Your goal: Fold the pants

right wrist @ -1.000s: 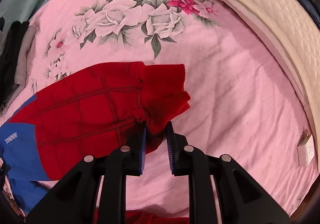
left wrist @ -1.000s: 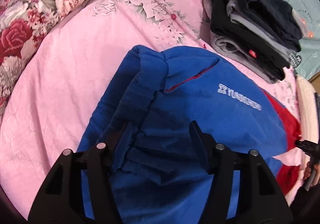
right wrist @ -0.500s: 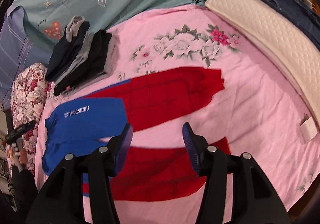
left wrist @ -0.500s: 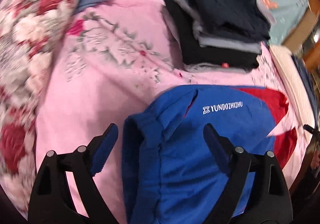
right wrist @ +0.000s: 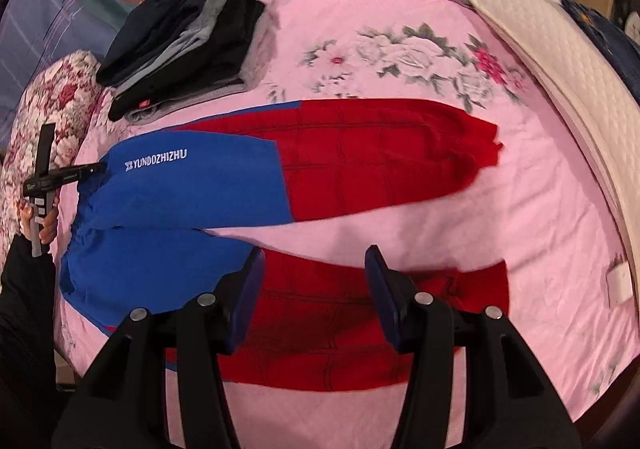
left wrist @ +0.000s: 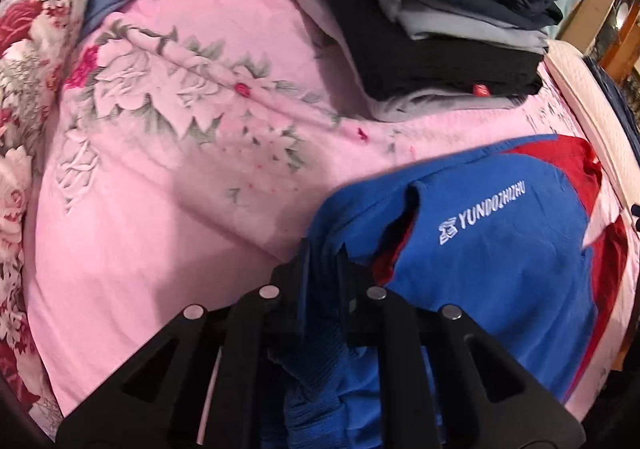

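Low in the left wrist frame, our left gripper (left wrist: 320,273) pinches the waistband of the pants (right wrist: 280,169). Their legs stretch rightward across frame, and our right gripper (right wrist: 314,289) hovers open over the nearer leg.

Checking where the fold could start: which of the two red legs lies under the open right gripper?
The near leg; the right gripper hovers open above it. The far leg lies beyond a pink gap.

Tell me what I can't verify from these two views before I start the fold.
- Waistband of the pants: in the left wrist view, the left gripper fingers cover the pinched stretch.
- Near leg's cuff: in the right wrist view, partly behind the open right gripper.
- Folded stack: top cut off by the left view's edge.
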